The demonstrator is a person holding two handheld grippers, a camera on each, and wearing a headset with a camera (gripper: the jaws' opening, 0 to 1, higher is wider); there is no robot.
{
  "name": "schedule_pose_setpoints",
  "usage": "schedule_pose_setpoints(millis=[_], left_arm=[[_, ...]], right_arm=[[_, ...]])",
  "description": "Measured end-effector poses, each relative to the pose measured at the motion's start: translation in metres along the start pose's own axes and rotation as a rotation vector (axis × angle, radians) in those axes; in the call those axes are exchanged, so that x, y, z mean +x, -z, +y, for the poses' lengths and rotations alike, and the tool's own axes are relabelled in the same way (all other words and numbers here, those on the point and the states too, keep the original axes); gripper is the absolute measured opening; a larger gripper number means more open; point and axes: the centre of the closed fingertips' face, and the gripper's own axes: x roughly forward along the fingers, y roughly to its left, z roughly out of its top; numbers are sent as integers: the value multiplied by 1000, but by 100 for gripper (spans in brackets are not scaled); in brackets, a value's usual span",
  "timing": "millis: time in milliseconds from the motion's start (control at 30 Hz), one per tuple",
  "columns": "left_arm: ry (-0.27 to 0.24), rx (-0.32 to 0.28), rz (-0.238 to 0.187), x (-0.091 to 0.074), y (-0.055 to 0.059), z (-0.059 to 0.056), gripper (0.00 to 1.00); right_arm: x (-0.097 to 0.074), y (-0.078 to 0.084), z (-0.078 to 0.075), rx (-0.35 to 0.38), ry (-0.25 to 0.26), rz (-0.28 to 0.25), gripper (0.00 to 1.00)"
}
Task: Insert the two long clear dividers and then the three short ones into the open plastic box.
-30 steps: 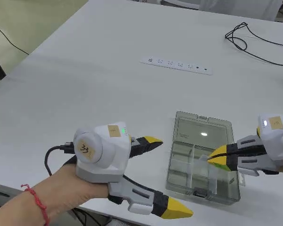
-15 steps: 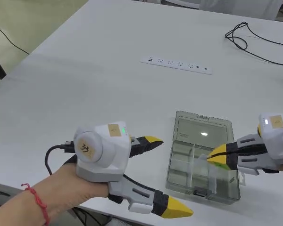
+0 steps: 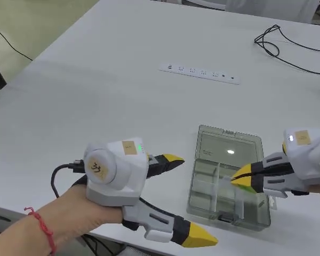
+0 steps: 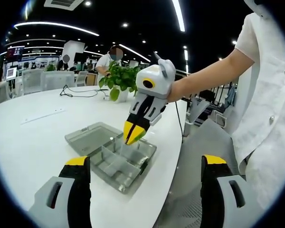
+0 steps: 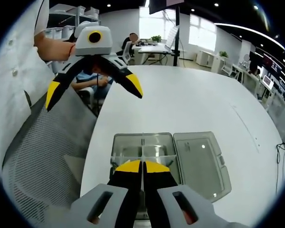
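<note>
One white table (image 3: 96, 96) carries everything. One open plastic box (image 3: 202, 202) lies on it near the person's edge, its lid (image 3: 229, 143) flat on the far side. Clear partitions already stand inside the box, but I cannot count them through the glare.

Two grippers are up. The left gripper (image 3: 186, 198) hangs just left of the box and clear of it, with its jaws spread wide and nothing between them. The right gripper (image 3: 241, 176) reaches in over the box from the right, its jaws clenched on one clear divider (image 3: 225, 181) that hangs over the box's middle.

One power strip (image 3: 200, 73) lies well beyond the box. One black cable (image 3: 266, 32) curls farther back, to the right.
</note>
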Motion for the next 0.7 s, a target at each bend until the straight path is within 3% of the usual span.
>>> schedule_pose_setpoints(millis=[267, 700], left_arm=[[-4, -2, 7, -3, 4, 1, 99], [-7, -2, -2, -3, 3, 2, 99]], right_arm=[[15, 15, -3, 10, -4, 62, 2], [21, 27, -7, 22, -15, 98, 2]])
